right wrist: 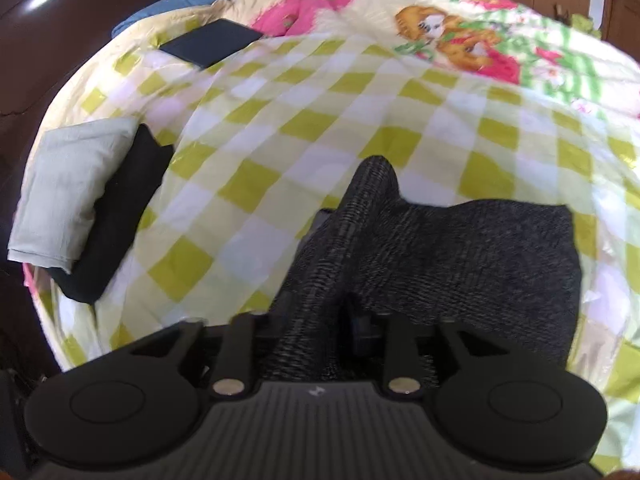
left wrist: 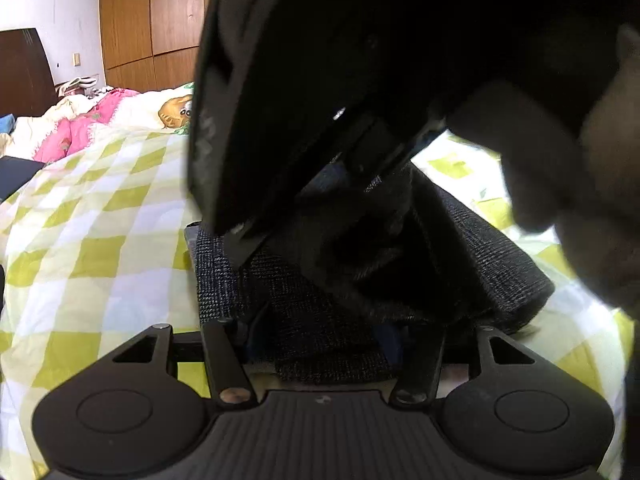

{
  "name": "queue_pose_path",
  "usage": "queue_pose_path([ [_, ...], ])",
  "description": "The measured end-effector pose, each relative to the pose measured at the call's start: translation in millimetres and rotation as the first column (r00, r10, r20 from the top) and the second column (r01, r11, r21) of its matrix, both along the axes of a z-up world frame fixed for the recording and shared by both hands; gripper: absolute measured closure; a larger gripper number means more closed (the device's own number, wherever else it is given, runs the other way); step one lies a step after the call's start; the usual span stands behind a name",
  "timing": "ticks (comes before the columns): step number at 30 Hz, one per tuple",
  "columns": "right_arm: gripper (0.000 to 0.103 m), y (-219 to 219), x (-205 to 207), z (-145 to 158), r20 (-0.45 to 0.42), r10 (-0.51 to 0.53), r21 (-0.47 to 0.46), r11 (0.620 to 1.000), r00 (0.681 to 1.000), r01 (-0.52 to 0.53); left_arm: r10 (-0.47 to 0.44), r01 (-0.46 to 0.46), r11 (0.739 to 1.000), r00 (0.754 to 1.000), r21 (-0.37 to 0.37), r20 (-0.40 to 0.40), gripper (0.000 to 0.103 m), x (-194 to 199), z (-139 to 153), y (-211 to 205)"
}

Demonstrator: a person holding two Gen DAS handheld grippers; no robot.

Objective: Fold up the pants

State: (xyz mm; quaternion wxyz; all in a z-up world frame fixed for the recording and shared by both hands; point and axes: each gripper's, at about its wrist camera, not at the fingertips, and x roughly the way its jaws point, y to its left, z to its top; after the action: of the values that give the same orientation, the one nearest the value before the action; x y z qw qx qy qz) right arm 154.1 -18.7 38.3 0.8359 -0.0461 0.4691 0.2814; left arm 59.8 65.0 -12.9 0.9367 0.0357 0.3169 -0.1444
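pants (right wrist: pixel 460 256) | dark grey knit | folded flat on bed, one ridge bunched up at 12 o'clock

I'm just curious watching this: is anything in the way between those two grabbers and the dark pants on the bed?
Nothing visible. The dark knit pants already lie right at both. In the left wrist view the right gripper looms over them, blocking the view rather than the reach. The other folded clothes sit off to the side.
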Motion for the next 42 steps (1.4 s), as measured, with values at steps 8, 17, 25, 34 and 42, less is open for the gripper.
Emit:
queue_pose_path([
  [8, 0.062, 9, 2, 6, -0.018, 0.007, 0.094, 0.996, 1.0, -0.005, 0.076, -0.075, 0.996, 0.997, 0.038, -0.007, 0.033, -33, 10, 18],
  [17, 0.061, -6, 42, 16, 0.071, -0.025, 0.034, 0.999, 0.997, 0.022, 0.192, -0.192, 0.98, 0.981, -0.044, -0.007, 0.033, -53, 32, 46],
  [25, 0.058, 12, 61, -4, 0.123, 0.064, -0.065, 0.996, 0.99, -0.056, 0.166, -0.163, 0.981, 0.986, 0.102, -0.018, 0.032, -62, 31, 42],
  [34, 0.041, -16, 66, 21, 0.123, 0.233, 0.0, 0.972, 0.965, -0.234, 0.156, -0.155, 0.984, 0.988, 0.086, -0.006, 0.032, -73, 44, 56],
  [42, 0.036, 13, 95, 7, 0.044, 0.526, -0.081, 0.849, 0.849, -0.522, 0.09, -0.093, 0.994, 0.995, -0.064, -0.037, 0.027, -36, 35, 50],
])
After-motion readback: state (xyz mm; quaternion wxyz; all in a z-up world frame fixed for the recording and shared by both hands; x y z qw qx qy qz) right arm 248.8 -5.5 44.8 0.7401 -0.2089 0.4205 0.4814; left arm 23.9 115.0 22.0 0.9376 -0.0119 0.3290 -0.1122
